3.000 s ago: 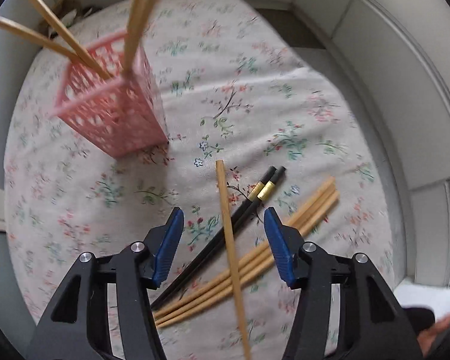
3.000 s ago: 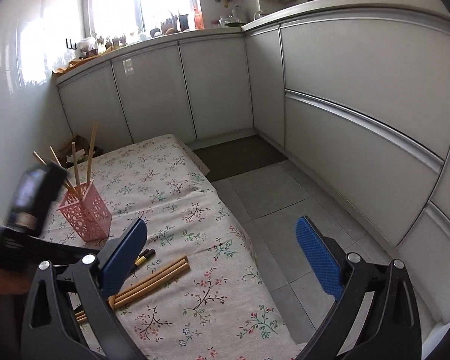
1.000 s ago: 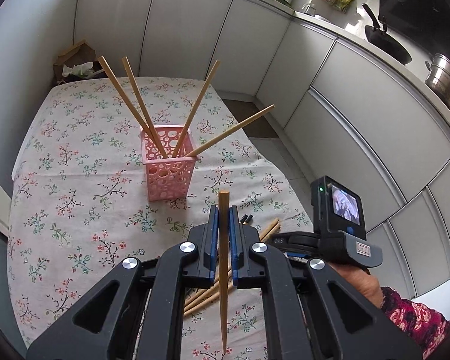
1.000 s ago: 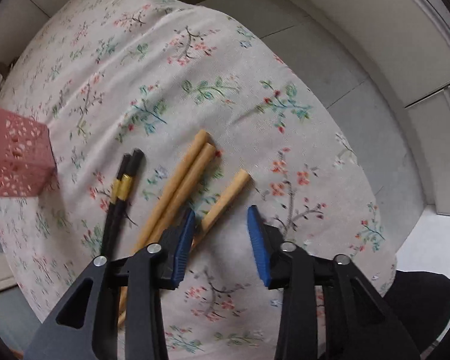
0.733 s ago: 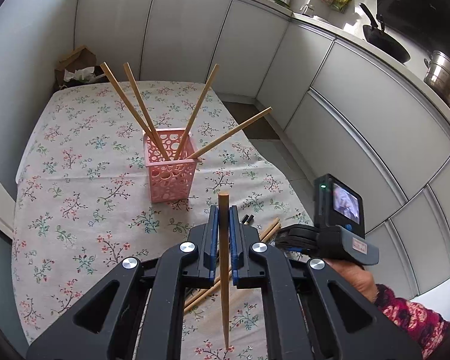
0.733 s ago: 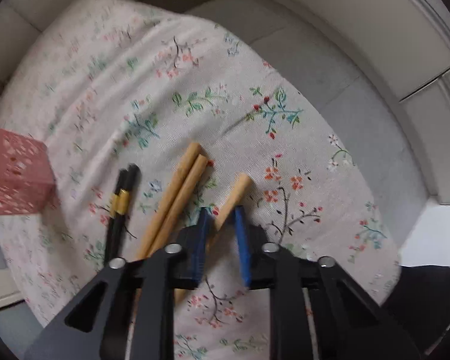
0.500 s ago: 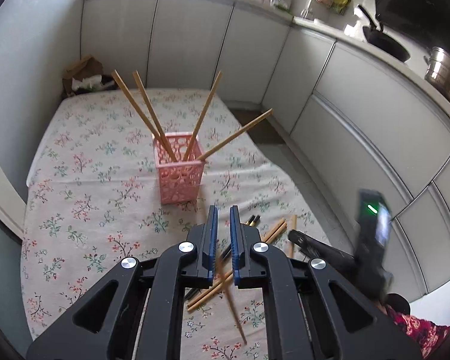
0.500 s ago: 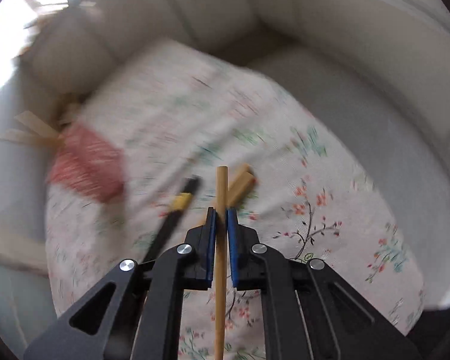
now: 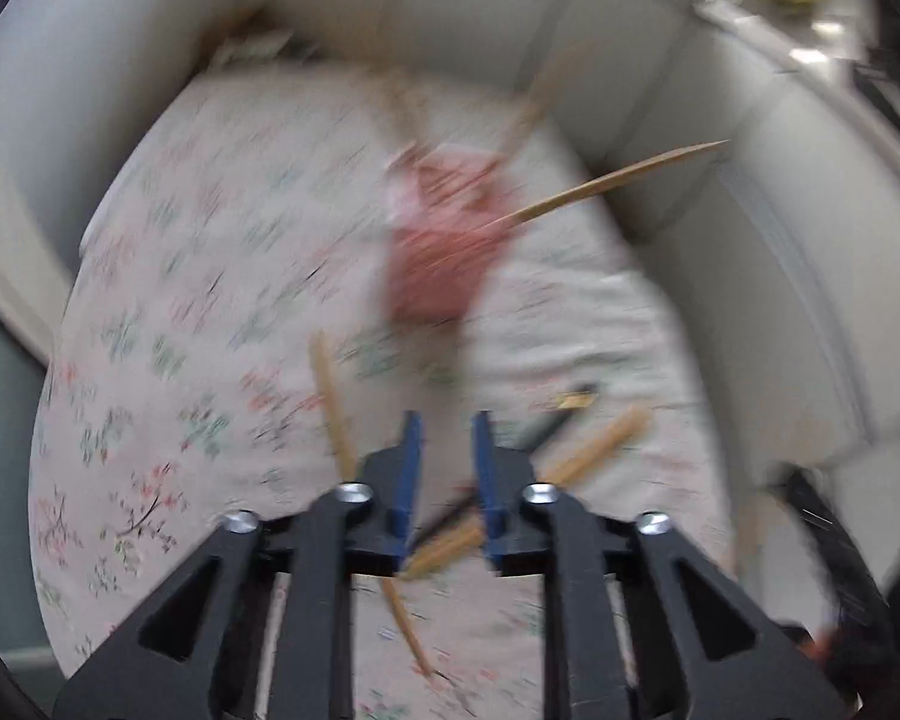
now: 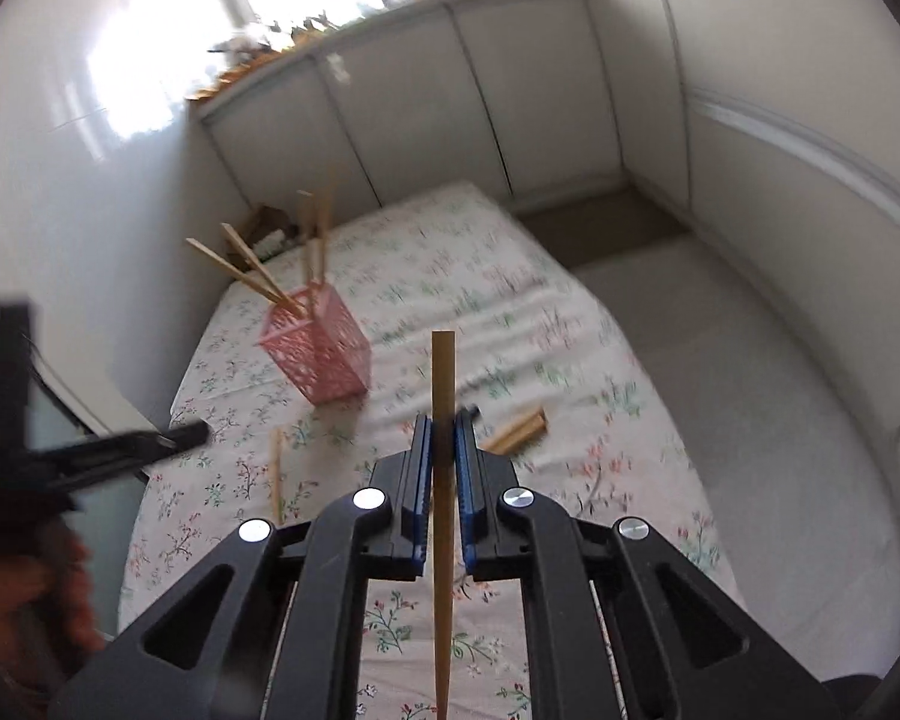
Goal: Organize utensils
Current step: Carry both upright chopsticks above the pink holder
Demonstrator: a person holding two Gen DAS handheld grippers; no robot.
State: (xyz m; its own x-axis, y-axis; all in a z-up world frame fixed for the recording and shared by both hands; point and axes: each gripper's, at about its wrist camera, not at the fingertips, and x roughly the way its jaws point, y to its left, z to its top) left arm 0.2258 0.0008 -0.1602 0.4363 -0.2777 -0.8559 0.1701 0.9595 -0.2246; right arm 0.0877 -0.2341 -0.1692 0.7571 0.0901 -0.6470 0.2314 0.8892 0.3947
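The right tool (image 10: pixel 443 441) is pinching a long wooden stick (image 10: pixel 442 480) that is pointing up between its blue pads. The left tool (image 9: pixel 447 468) is holding nothing, its flat pads a little apart. A thin stick (image 9: pixel 333 408) is lying loose on the flowery cloth (image 9: pixel 168 300). The pink holey basket (image 10: pixel 318 351) is standing further off with sticks leaning in it.

one pink basket (image 10: pixel 317 351), two grippers (image 10: pixel 443 438)
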